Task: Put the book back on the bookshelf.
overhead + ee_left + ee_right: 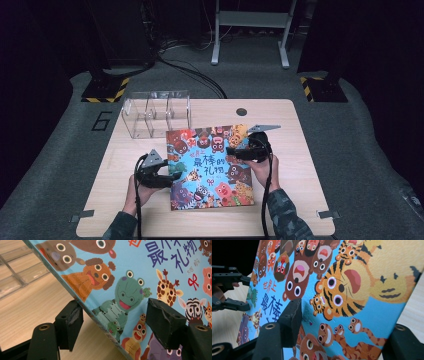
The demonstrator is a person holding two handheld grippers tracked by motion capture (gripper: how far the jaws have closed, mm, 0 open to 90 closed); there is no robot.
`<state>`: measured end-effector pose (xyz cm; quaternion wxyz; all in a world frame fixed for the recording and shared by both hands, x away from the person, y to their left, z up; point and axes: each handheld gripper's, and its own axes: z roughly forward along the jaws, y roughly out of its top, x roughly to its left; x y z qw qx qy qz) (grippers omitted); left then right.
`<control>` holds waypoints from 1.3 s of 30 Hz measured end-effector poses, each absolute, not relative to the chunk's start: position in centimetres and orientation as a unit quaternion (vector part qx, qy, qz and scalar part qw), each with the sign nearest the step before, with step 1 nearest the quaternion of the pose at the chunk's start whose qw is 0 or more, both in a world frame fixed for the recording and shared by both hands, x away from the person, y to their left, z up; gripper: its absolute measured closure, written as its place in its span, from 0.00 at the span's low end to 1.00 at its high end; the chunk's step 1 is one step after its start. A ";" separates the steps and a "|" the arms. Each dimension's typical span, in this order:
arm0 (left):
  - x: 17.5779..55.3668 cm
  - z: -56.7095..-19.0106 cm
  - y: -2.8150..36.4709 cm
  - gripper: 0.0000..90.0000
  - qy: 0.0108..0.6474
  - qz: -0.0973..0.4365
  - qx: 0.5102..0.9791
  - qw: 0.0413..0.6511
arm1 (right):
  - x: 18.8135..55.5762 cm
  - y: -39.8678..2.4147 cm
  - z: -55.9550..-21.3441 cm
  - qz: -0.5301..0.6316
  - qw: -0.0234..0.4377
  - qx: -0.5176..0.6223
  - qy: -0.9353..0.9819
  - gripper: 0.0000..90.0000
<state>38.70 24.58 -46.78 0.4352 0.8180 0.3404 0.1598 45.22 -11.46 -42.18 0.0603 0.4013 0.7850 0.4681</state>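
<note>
A colourful picture book (210, 165) with cartoon animals on a blue cover lies on the wooden table (295, 150). My left gripper (172, 172) is at the book's left edge. In the left gripper view the book (140, 277) has its edge running between the jaws of my left gripper (117, 320), which stand apart, one over the cover and one on the table side. My right gripper (232, 150) is at the upper right of the cover. Its view shows the book (362, 277) tilted across my right gripper (347, 332), one jaw on the cover, the other below the book's edge.
A clear plastic organiser (156, 114) with compartments stands at the table's back left, just behind the book. A round cable hole (242, 111) sits near the back edge. Dark stands and cables lie on the floor beyond the table.
</note>
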 end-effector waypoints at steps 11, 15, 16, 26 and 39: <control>38.5 -46.2 24.8 0.42 0.338 0.176 0.811 0.444 | 45.2 -11.4 -41.4 0.463 0.070 0.393 0.791 0.44; 38.5 -46.0 25.0 0.43 0.330 0.181 0.815 0.440 | 45.2 -11.3 -41.3 0.462 0.071 0.393 0.792 0.44; 38.4 -46.0 24.9 0.43 0.330 0.185 0.813 0.442 | 45.1 -11.3 -41.3 0.461 0.071 0.393 0.792 0.44; 38.1 -45.5 25.2 0.48 0.323 0.201 0.809 0.448 | 45.0 -11.2 -40.6 0.458 0.084 0.385 0.797 0.43; 37.7 -44.9 25.2 0.51 0.307 0.229 0.808 0.448 | 44.7 -11.1 -39.9 0.460 0.103 0.372 0.800 0.43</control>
